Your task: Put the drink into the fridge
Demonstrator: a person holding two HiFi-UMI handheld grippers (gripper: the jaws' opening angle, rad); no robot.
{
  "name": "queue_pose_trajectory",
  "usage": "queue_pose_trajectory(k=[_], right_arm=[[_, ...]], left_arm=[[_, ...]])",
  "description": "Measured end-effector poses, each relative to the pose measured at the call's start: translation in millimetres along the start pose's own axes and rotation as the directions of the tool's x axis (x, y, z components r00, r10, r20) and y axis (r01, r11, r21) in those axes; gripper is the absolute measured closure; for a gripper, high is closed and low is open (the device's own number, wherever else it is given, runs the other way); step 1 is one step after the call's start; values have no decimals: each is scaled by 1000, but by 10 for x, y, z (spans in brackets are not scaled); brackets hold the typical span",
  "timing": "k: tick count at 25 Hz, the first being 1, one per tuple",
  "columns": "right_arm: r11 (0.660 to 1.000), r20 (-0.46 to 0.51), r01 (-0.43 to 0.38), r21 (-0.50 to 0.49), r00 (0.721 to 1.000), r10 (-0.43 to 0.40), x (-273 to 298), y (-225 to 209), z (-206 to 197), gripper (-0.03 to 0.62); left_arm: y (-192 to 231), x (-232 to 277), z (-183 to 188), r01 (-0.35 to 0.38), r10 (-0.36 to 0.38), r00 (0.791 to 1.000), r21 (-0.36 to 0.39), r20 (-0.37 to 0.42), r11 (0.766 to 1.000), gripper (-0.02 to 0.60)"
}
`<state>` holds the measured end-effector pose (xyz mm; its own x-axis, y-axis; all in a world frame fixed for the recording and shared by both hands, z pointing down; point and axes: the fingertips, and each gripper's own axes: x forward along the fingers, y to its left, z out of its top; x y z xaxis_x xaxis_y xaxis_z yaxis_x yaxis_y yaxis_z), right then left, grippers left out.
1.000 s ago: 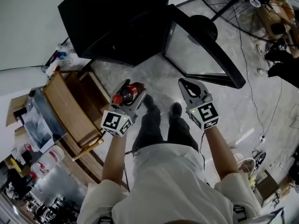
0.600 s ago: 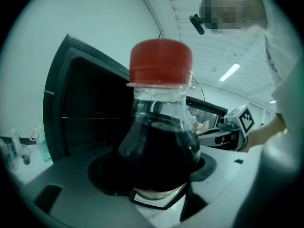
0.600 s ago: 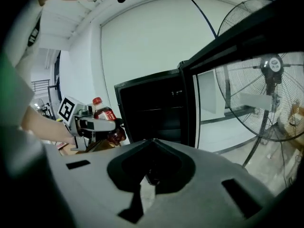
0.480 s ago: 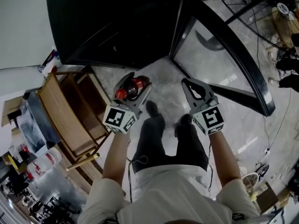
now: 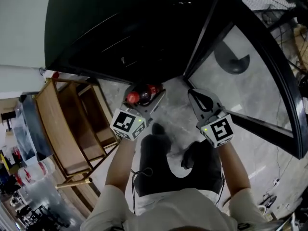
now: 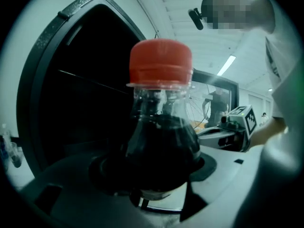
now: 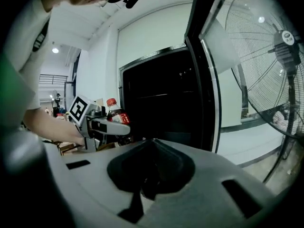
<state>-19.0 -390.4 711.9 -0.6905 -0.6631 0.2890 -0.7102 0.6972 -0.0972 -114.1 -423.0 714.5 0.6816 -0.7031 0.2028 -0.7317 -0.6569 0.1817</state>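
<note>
The fridge (image 5: 120, 28) stands open, its inside so dark that only faint shelf lines show; its upper part is cut off by the edge of the head view. Its glass door (image 5: 226, 100) swings out to the right and runs out of frame there. A fan (image 7: 266, 56) behind the door is cut off in the right gripper view. A wooden rack (image 5: 57, 124) stands left of the fridge, its contents not readable.

The right gripper (image 5: 193, 94) hovers near the door's lower edge with its jaws pressed together and nothing between them. The left gripper (image 5: 147, 91) is clenched on the bottle (image 5: 141, 95), held in front of the fridge's open mouth, above the floor and not inside.

In the left gripper view the jaws hide the bottle's lower half, and the label cannot be seen. The right gripper view shows the bottle about upright, long axis vertical, red cap (image 6: 160, 61) on top. From the head view it is foreshortened, the cap towards the camera and the dark body beyond it.
</note>
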Motion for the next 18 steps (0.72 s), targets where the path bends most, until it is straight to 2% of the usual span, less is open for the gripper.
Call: queue_pose_trajectory(k=[4,9,13,18], right_arm=[[1000,40,-7,-17,999,8,204,-107,-168,592],[994,77,-27,-102,996,35,491,-247,-364,592],[993,115,-24,-115,993,37,753,-269,-593,592],[985,198,11,-174,980,24,921,-348,-671,592]], left_arm=[[181,188,-96,17,-17,1000,2,6,1000,282],[380,418,-152,23,-24,1000,84,11,996,282],[556,580,-380,11,-13,1000,127,18,992,282],[714,801,-626,15,-21,999,187,31,982,282]])
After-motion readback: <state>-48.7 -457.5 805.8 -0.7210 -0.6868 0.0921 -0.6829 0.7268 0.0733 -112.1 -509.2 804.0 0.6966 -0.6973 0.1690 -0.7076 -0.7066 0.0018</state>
